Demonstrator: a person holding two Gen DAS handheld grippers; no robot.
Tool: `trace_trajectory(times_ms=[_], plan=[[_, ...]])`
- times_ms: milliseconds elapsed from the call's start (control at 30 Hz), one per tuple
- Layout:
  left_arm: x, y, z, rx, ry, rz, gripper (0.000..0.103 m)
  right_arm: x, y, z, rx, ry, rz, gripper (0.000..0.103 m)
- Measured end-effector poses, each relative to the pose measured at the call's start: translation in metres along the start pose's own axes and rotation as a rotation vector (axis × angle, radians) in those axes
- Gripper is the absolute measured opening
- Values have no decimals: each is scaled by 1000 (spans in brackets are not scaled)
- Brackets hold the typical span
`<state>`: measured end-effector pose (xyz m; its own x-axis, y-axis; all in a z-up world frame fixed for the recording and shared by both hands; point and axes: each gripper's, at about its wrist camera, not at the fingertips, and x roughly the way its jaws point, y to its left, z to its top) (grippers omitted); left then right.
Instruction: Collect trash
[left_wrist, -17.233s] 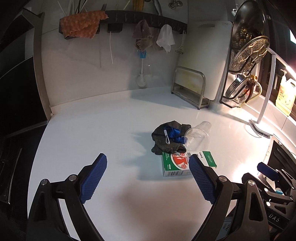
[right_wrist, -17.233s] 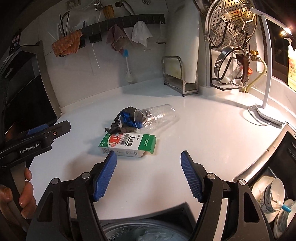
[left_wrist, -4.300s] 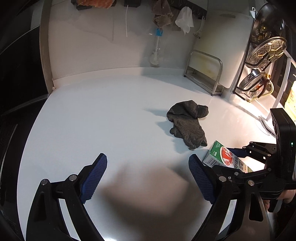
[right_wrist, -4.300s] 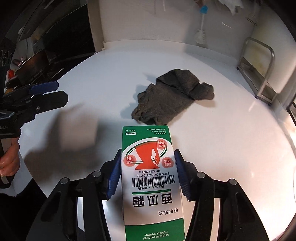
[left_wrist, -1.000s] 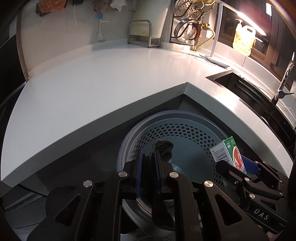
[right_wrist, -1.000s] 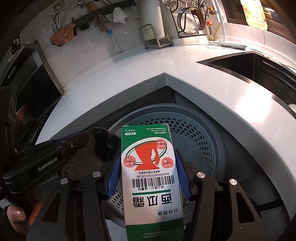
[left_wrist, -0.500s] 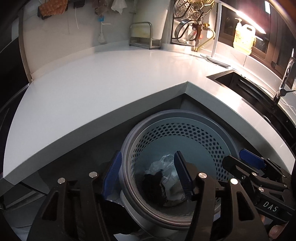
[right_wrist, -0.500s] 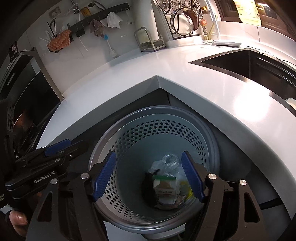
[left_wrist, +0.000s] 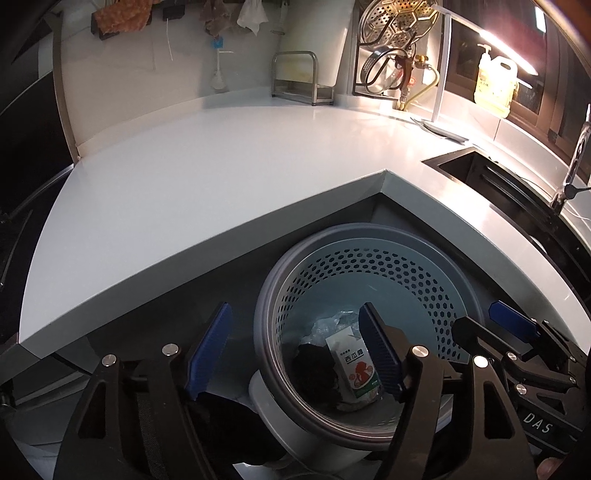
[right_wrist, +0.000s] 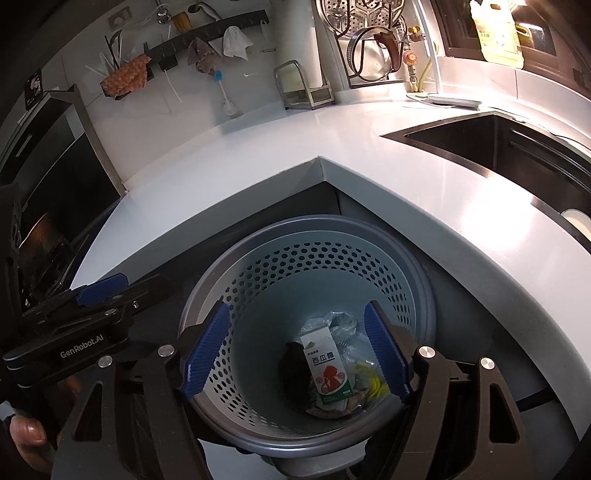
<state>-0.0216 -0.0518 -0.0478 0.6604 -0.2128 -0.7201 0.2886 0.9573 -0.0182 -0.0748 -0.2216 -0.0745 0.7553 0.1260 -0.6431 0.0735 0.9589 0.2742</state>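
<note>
Both the left gripper (left_wrist: 295, 350) and right gripper (right_wrist: 295, 350) gape empty over the perforated bin (right_wrist: 413, 295) at lower centre, where the light, stiff carton (right_wrist: 327, 373), best pinched across its flat faces, lies beside the soft dark cloth (right_wrist: 293, 363).

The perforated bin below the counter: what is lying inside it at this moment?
Inside the bin lie a green-and-white carton, a dark cloth beside it and crumpled clear plastic behind. Whatever lies beneath them is hidden.

left gripper (left_wrist: 295, 349): jaws spread wide, nothing between them, tilted downward
right gripper (right_wrist: 295, 352): jaws spread wide, nothing held, tilted downward beside the left
</note>
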Motion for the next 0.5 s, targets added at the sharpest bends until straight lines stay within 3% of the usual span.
trace_trajectory(times_ms=[233, 500], plan=[[-12, 8, -1, -20, -27, 15, 80, -10, 11, -1, -31, -26, -14, 75], [-25, 17, -3, -38, -54, 31, 84, -16, 22, -2, -54, -39, -16, 78]])
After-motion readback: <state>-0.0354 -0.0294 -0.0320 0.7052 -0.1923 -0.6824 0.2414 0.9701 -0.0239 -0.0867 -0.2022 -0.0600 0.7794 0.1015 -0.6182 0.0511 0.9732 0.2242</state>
